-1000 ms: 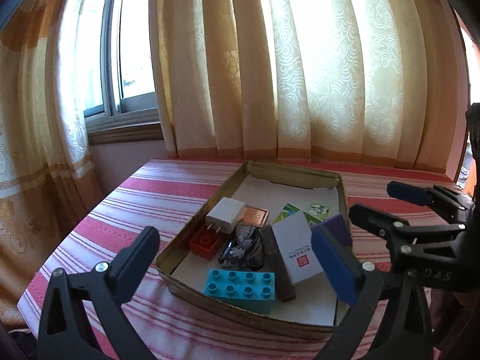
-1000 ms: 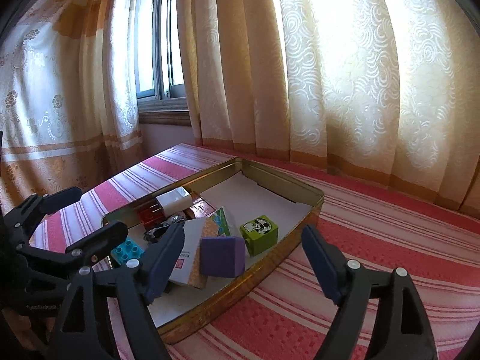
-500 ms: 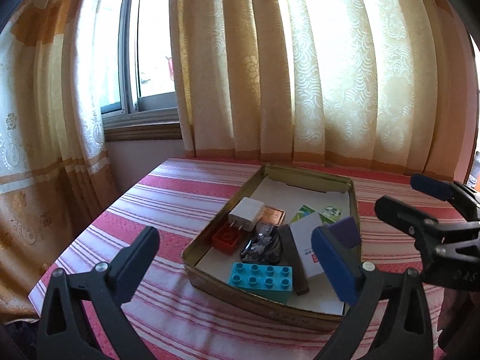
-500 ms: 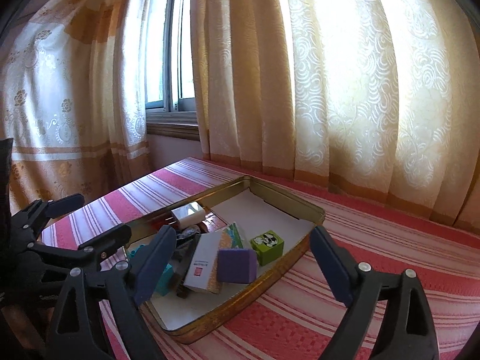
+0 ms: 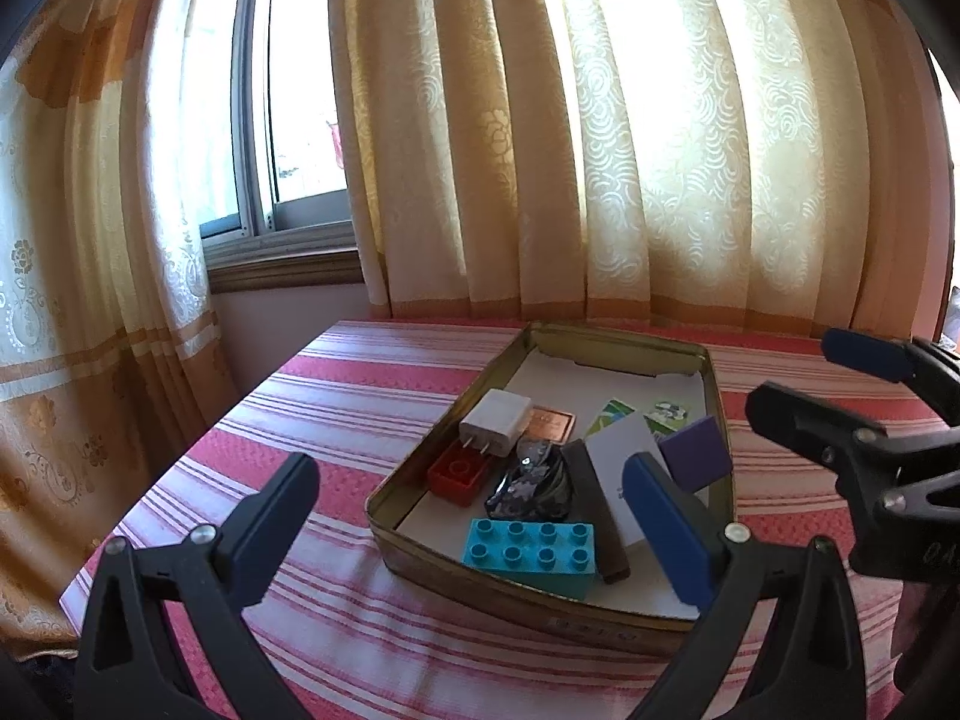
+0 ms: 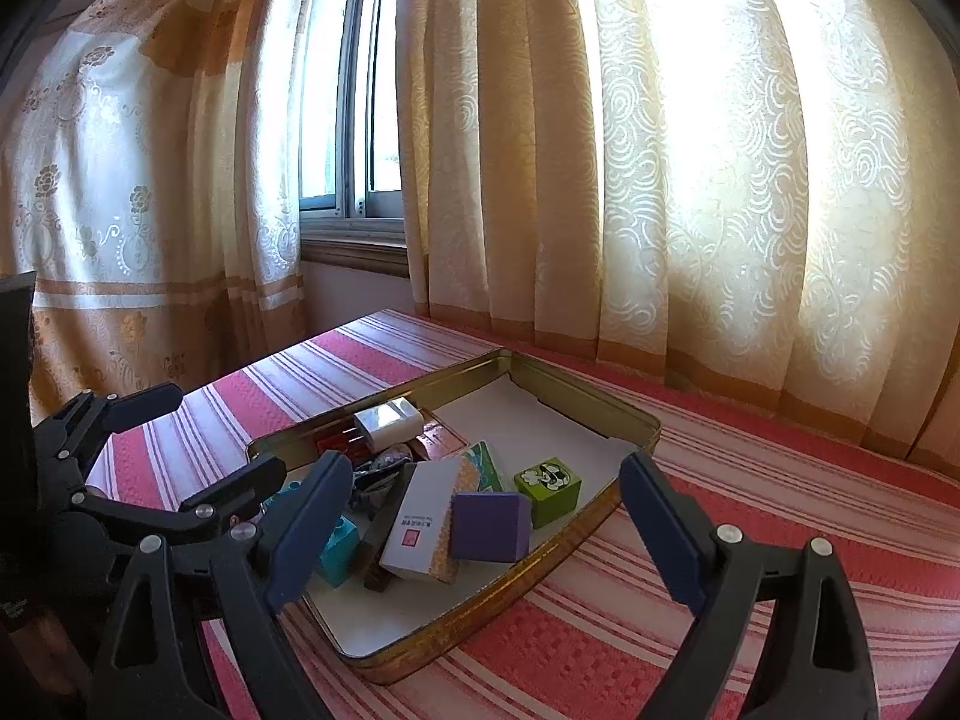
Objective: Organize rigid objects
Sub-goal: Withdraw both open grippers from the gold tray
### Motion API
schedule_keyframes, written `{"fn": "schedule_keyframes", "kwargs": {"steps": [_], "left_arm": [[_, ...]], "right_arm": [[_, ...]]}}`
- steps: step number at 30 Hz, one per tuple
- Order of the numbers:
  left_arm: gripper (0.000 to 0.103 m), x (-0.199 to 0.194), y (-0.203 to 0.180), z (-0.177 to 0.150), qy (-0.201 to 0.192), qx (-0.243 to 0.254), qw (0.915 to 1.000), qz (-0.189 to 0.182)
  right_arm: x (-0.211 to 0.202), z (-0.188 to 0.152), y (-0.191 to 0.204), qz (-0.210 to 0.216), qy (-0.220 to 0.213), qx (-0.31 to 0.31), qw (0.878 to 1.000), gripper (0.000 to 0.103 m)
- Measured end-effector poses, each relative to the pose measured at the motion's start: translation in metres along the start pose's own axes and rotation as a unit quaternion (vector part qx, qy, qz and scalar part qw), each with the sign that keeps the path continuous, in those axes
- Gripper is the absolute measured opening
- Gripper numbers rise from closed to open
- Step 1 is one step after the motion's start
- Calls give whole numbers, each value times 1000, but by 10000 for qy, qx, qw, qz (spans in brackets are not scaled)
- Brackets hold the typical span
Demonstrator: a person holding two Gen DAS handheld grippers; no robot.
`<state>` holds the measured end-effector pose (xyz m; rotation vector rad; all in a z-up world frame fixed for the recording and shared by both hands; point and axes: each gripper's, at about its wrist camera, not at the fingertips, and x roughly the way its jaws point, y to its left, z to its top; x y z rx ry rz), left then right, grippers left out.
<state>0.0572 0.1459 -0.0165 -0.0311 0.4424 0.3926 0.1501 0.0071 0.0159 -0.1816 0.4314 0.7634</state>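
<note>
Tin: gold metal tin (image 6: 624,483) sits on the striped red tablecloth (image 5: 336,420), white paper lining its floor; every loose piece I can see already lies inside it.
Contents, near end: turquoise brick (image 5: 531,552) against the near wall, red brick (image 5: 459,471) and white charger plug (image 5: 497,423) along the left side, a crumpled dark foil wrapper (image 5: 534,480) between them.
Contents, right side: white card box (image 6: 423,519) leans on a dark brown bar (image 5: 594,510); purple block (image 6: 491,525) rests just beside the box, and the green picture cube (image 6: 549,491) is just beyond the block.
Left gripper (image 5: 480,531): jaws wide apart, nothing between the pads, hovering short of the tin's near wall.
Right gripper (image 6: 486,525): jaws also spread wide and empty; the purple block shows between the pads in its own view but lies in the tin, untouched.
Step in hand: judged from this layout, filling looks done or nearly so, and what remains is tidying the heap.
How to do it well: take one piece at a time, starting with the leaning white box, since it overlaps the bar and could drag it along.
Approach: come in over the rim rather than across it, so the fingers do not knock the thin wall and shift the tin.
Free space: far half of the paper floor is bare, a good place to lay pieces flat.
Risk: the foil wrapper looks slippery and soft; leave it until the hard pieces are settled.
</note>
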Motion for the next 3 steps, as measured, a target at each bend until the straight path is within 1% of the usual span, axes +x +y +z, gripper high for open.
{"fn": "schedule_keyframes", "kwargs": {"steps": [2,3], "left_arm": [[103,0,-1,0,37,28,10000,-80],[103,-1,-3,0,36,74,10000,-43]], "right_arm": [[-1,-1,-1,-10,-11,16,10000,92],[-2,-2,-2,-5,-8,26,10000,92]]}}
